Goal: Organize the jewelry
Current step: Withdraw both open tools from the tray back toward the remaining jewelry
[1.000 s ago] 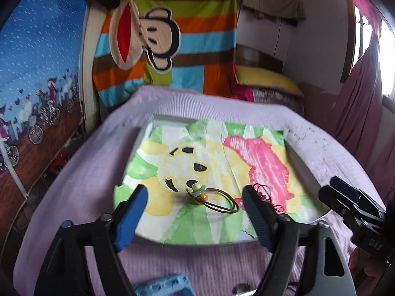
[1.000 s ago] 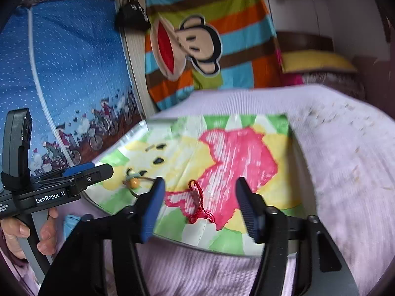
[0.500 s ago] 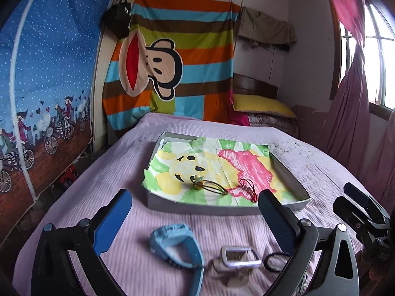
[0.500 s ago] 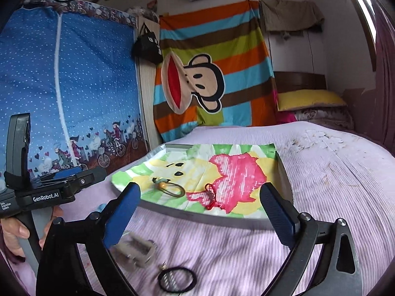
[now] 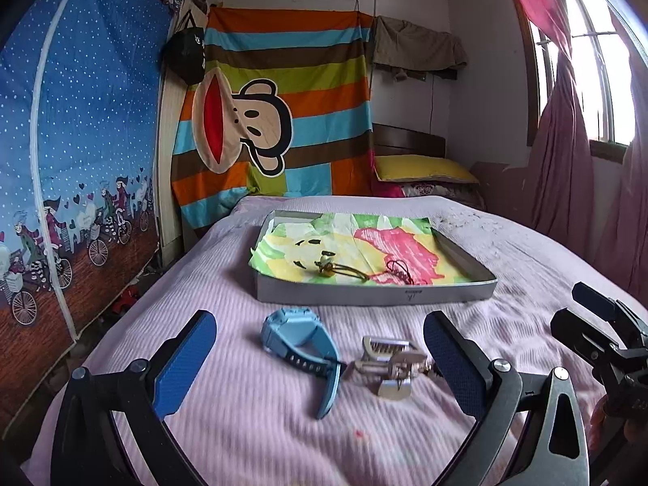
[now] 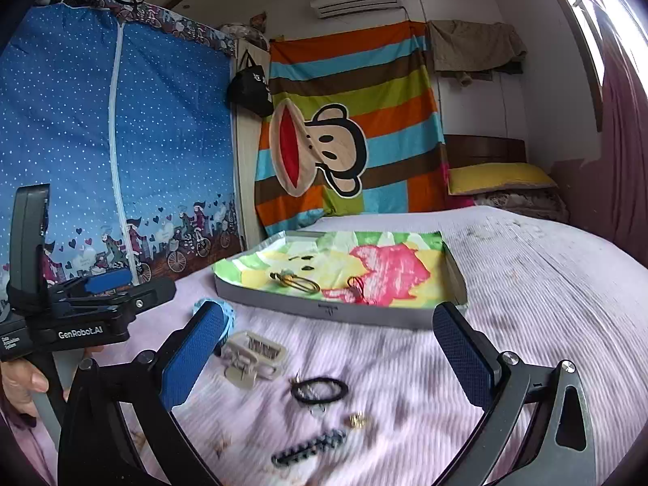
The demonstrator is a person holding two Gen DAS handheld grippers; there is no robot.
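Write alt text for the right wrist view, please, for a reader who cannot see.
The open right gripper hovers over a pink bedspread with a hair claw, black hair tie and dark comb clip. Behind, a grey tray holds two bracelets.

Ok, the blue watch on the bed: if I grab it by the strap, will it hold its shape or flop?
Probably flop a bit: the watch has a thick strap that lies splayed on the bedspread, so it looks like soft rubber. The case looks bulkier than the strap, so it may swing down. Gripping the case seems safer.
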